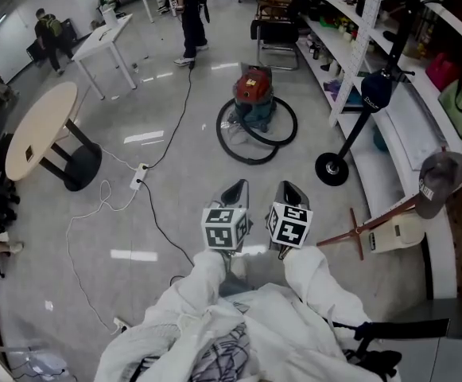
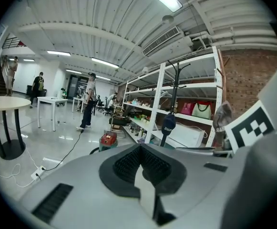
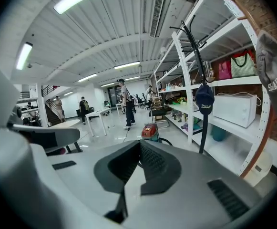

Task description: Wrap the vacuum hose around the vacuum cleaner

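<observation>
Vacuum cleaner (image 1: 254,84), red-topped: upright on the floor (image 1: 175,221), toward its right edge, near the white shelving (image 1: 350,62). Vacuum hose (image 1: 250,161), black: lying in loose loops on the floor around and in front of the cleaner's base. Left tool (image 1: 238,188) and right tool (image 1: 288,189): side by side near the person's body, well apart from the cleaner, each with jaws closed together and empty.

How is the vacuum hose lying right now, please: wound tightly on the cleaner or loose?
Loose: the hose lies in wide black loops on the floor around the red vacuum cleaner, not snug against it.
</observation>
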The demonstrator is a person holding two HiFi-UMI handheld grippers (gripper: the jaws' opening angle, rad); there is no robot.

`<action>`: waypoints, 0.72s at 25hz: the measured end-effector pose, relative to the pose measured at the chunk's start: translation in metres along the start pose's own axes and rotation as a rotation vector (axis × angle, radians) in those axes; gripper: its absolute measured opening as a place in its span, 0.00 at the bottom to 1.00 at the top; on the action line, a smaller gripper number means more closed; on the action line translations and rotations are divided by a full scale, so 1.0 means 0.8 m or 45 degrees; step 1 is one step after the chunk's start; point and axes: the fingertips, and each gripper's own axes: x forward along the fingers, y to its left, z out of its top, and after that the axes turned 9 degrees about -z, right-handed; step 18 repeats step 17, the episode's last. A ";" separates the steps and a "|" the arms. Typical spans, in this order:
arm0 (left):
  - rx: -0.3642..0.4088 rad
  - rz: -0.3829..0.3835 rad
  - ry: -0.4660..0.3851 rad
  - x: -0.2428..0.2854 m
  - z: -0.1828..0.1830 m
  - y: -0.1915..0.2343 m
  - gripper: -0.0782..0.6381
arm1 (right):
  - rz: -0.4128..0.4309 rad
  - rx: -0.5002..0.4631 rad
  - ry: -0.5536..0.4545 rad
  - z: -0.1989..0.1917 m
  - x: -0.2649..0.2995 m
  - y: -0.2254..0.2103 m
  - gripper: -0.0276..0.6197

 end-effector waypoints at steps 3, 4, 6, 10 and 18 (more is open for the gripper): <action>0.008 -0.002 -0.006 0.010 0.008 0.010 0.11 | -0.003 0.000 0.006 0.004 0.015 0.002 0.06; 0.008 0.000 -0.005 0.014 0.010 0.013 0.11 | -0.004 -0.002 0.009 0.005 0.020 0.002 0.06; 0.004 0.005 0.002 0.020 0.011 0.021 0.11 | -0.004 -0.006 0.017 0.007 0.031 0.003 0.06; -0.008 0.019 0.022 0.027 0.009 0.039 0.11 | -0.005 -0.002 0.039 0.006 0.049 0.009 0.06; -0.016 0.041 0.054 0.048 0.005 0.069 0.11 | -0.002 -0.018 0.053 0.011 0.078 0.020 0.06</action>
